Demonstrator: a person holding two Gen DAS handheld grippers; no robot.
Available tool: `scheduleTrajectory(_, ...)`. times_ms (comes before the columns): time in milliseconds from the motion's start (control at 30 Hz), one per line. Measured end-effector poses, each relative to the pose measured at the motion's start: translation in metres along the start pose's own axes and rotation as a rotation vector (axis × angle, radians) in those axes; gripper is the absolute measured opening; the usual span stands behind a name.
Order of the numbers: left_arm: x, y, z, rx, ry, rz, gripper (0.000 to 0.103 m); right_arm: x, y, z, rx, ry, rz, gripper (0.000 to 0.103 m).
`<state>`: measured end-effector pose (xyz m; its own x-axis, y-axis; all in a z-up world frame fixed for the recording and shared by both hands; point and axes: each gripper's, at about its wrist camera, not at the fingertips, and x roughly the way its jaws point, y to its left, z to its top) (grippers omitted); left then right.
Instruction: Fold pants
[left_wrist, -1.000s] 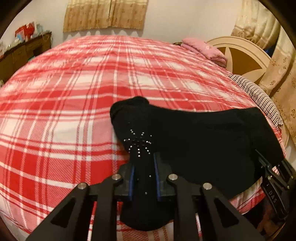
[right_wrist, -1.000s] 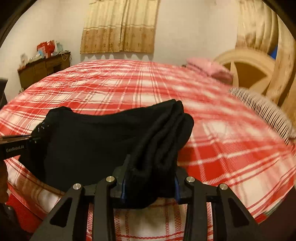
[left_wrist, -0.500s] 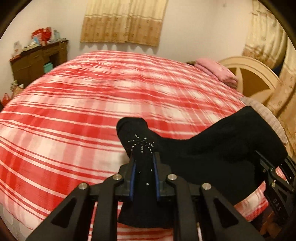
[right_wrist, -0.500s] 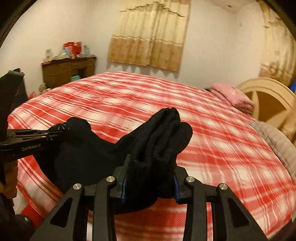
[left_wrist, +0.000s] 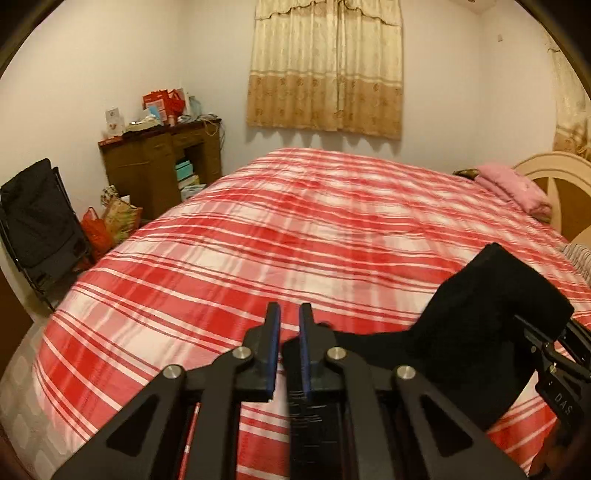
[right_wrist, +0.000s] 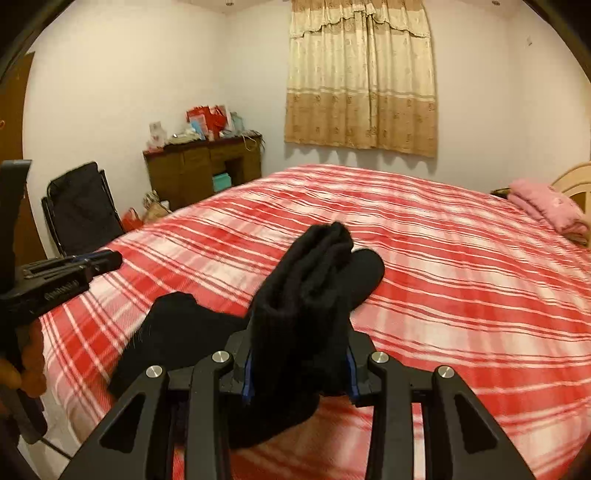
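Observation:
The black pants (right_wrist: 317, 280) are bunched thickly between the pads of my right gripper (right_wrist: 299, 365), which is shut on them. Their other end sags onto the red plaid bed (right_wrist: 461, 295) at lower left. My left gripper (left_wrist: 288, 332) hovers over the bed, its jaws closing to a thin slit with no cloth between the blue pads. In the left wrist view the pants (left_wrist: 487, 317) hang from the right gripper (left_wrist: 546, 347) at the right edge and trail under my left fingers. From the right wrist, the left gripper (right_wrist: 107, 260) shows bare at the left.
A pink folded cloth (left_wrist: 513, 188) lies by the cream headboard (left_wrist: 554, 173). Past the bed's far left corner stand a cluttered wooden desk (left_wrist: 162, 162), a black folding chair (left_wrist: 37, 221) and bags on the floor (left_wrist: 110, 221). A curtain (left_wrist: 325, 74) hangs on the back wall.
Both grippers swung left and rose a little. The studded end of the pants slid out of the left gripper, whose jaws then closed. The right gripper kept its hold.

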<state>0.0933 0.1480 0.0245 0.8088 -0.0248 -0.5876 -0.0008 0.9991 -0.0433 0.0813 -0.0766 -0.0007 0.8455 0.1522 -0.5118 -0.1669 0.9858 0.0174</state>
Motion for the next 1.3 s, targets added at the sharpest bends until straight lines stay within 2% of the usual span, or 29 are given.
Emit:
scheduleTrajectory(100,0.014,0.019,-0.011,-0.058,0.073,0.012,0.011,0.015,-0.004,-0.009,0.007,0.052,-0.043,0.038)
scheduleTrajectory(200,0.019,0.024,-0.026,-0.068,0.105,0.017,0.011,0.007,-0.018,-0.025,-0.011,0.090,-0.102,0.038)
scheduleTrajectory(367,0.023,0.014,-0.044,-0.069,0.140,-0.043,0.011,-0.003,-0.056,-0.059,0.034,0.191,-0.147,0.039)
scheduleTrajectory(467,0.023,0.003,-0.045,-0.061,0.144,-0.070,0.011,-0.001,-0.073,-0.082,0.094,0.216,-0.130,0.047)
scheduleTrajectory(500,0.025,-0.002,-0.046,-0.053,0.152,-0.079,0.011,-0.004,-0.083,-0.085,0.140,0.201,-0.121,0.058)
scheduleTrajectory(533,0.025,-0.006,-0.048,-0.044,0.160,-0.088,0.012,-0.004,-0.091,-0.086,0.172,0.207,-0.120,0.075)
scheduleTrajectory(600,0.026,-0.011,-0.051,-0.025,0.172,-0.090,0.012,-0.004,-0.109,-0.089,0.261,0.228,-0.069,0.084)
scheduleTrajectory(667,0.027,-0.011,-0.053,-0.023,0.179,-0.083,0.012,-0.013,-0.129,-0.092,0.383,0.225,0.017,0.084)
scheduleTrajectory(700,0.026,-0.010,-0.054,-0.025,0.180,-0.083,0.012,-0.021,-0.137,-0.091,0.430,0.200,0.023,0.084)
scheduleTrajectory(767,0.022,-0.010,-0.057,-0.025,0.176,-0.067,0.016,-0.042,-0.145,-0.089,0.479,0.111,-0.008,0.084)
scheduleTrajectory(833,0.017,-0.013,-0.058,-0.021,0.165,-0.056,0.020,-0.060,-0.136,-0.079,0.422,0.034,-0.089,0.083)
scheduleTrajectory(867,0.015,-0.016,-0.059,-0.014,0.161,-0.052,0.020,-0.065,-0.129,-0.072,0.369,0.012,-0.119,0.078)
scheduleTrajectory(900,0.012,-0.021,-0.061,-0.003,0.157,-0.045,0.020,-0.066,-0.119,-0.065,0.312,-0.002,-0.129,0.062)
scheduleTrajectory(933,0.011,-0.026,-0.062,0.009,0.156,-0.036,0.021,-0.063,-0.106,-0.057,0.244,0.002,-0.127,0.053)
scheduleTrajectory(1033,0.008,-0.040,-0.067,0.032,0.162,-0.032,0.024,-0.046,-0.073,-0.045,0.115,0.031,-0.098,0.053)
scheduleTrajectory(1100,0.006,-0.047,-0.070,0.045,0.162,-0.017,0.032,-0.033,-0.056,-0.046,0.091,0.071,-0.043,0.053)
scheduleTrajectory(1167,0.003,-0.053,-0.074,0.050,0.160,0.001,0.047,-0.022,-0.048,-0.052,0.091,0.121,-0.015,0.053)
scheduleTrajectory(1300,0.006,-0.061,-0.082,0.084,0.162,0.034,0.051,0.000,-0.053,-0.071,0.135,0.197,-0.015,0.053)
